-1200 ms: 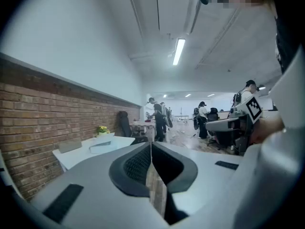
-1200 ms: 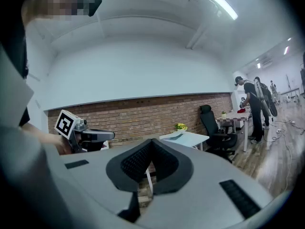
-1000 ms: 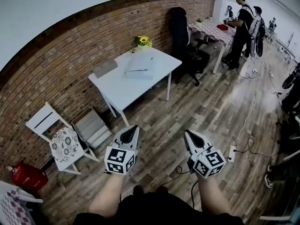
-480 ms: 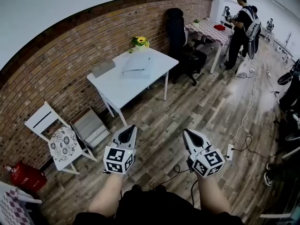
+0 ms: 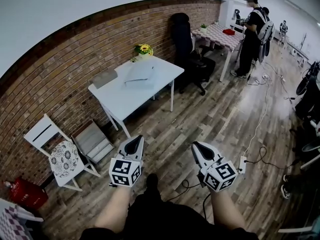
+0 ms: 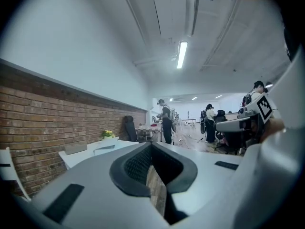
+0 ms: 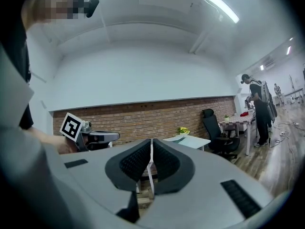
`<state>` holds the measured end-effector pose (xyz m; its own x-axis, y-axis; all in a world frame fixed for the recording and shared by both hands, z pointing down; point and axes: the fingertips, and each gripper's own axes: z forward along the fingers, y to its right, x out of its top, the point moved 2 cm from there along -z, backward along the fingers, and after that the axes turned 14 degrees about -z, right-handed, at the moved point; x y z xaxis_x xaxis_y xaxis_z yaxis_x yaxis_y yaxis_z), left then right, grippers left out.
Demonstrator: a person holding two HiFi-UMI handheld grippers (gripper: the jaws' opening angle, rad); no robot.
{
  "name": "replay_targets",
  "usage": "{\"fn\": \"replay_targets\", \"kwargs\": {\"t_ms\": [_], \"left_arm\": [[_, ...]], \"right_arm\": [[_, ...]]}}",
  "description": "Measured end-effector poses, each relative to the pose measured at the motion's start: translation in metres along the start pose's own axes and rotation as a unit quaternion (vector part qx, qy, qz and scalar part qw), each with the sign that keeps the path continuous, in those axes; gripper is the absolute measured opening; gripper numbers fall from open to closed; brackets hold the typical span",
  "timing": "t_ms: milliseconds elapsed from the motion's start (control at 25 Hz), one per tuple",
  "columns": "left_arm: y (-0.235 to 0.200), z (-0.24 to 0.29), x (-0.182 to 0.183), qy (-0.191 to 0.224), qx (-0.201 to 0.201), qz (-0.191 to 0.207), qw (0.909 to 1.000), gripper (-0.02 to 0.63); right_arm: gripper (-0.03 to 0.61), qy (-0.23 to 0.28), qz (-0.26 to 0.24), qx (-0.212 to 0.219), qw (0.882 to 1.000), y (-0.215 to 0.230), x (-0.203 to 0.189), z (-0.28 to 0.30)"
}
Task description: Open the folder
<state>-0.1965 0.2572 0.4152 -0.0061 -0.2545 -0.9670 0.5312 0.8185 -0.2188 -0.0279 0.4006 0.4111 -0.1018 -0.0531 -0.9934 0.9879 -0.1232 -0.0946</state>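
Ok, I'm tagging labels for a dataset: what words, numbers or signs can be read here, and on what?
No text can be read anywhere.
On the left tongs and right tongs: only black-and-white square patterns, no letters.
On the folder lying on the white table: no print can be made out.

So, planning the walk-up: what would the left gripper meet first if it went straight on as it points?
The left gripper likely meets the table near its right end. Depth is unclear: in its own view the table sits just left of the jaw line, so it might slip past.
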Motion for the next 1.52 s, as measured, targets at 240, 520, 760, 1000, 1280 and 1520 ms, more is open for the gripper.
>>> {"fn": "replay_targets", "kwargs": {"t_ms": [240,520,760,1000,1280,1520], "left_arm": [[-0.004,0.026,-0.005,-0.007,-0.008,-0.009,0.9999,0.018],[-0.030,0.069,-0.006,-0.013,-0.012,-0.010,0.9998,0.018],[-0.070,0.124,-0.003,-0.022,-0.009,-0.013,0.9996,0.018],[-0.115,0.191,0.013,-0.025,-0.011,-0.013,0.9995,0.019],[-0.178,0.242,0.041,-0.004,-0.002,-0.026,0.9997,0.020],[-0.195,0.253,0.049,-0.007,-0.001,-0.021,0.9998,0.021]], "right_arm": [[0.038,-0.010,0.009,-0.004,1.000,0.018,-0.008,0.011],[0.051,-0.024,0.018,-0.005,1.000,0.046,-0.023,0.051],[0.055,-0.041,0.019,-0.001,0.999,0.079,-0.033,0.108],[0.057,-0.049,0.035,0.002,0.998,0.119,-0.026,0.177],[0.055,-0.066,0.006,0.001,0.998,0.156,-0.003,0.253],[0.054,-0.064,0.010,0.010,0.998,0.163,0.005,0.291]]}}
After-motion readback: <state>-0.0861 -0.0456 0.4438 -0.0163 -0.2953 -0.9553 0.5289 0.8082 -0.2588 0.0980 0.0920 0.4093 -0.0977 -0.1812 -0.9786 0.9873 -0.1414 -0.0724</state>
